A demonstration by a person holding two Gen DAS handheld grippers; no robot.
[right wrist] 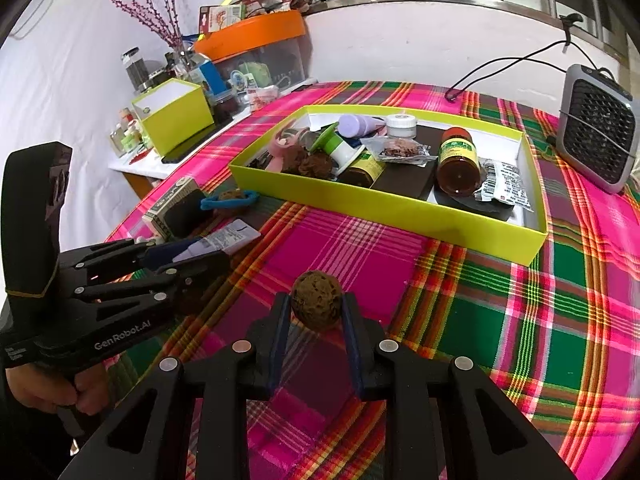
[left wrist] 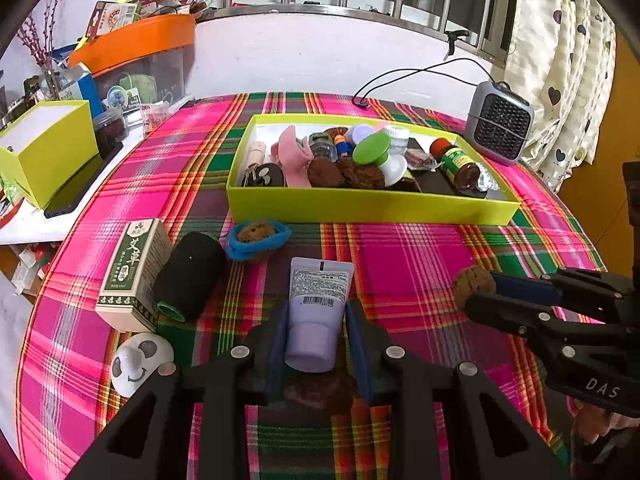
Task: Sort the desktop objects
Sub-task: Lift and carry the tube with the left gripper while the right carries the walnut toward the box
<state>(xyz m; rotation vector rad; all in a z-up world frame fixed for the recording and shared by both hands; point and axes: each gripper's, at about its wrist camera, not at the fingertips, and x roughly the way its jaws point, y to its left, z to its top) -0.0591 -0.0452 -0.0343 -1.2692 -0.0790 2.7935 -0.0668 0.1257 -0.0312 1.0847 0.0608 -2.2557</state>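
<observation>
A lavender tube (left wrist: 317, 314), cap end toward the camera, is clamped in the left gripper (left wrist: 316, 340) over the plaid cloth (left wrist: 420, 272). The right gripper (right wrist: 316, 312) pinches a brown ball (right wrist: 316, 300). Ahead sits the crowded lime tray (left wrist: 372, 208); just left of the tube are a black roll (left wrist: 188, 276), a green-printed box (left wrist: 134, 272) and a panda figure (left wrist: 138, 362), partly hidden by the gripper's frame.

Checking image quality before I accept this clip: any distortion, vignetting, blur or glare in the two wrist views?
Left wrist view: strong fisheye bending, dark vignette in the corners, lavender tube between the left gripper fingers sharp, no motion blur. Right wrist view: same curvature and dark corners, brown ball in the right gripper sharp, colours saturated, small shine on the amber bottle, no harsh glare.
</observation>
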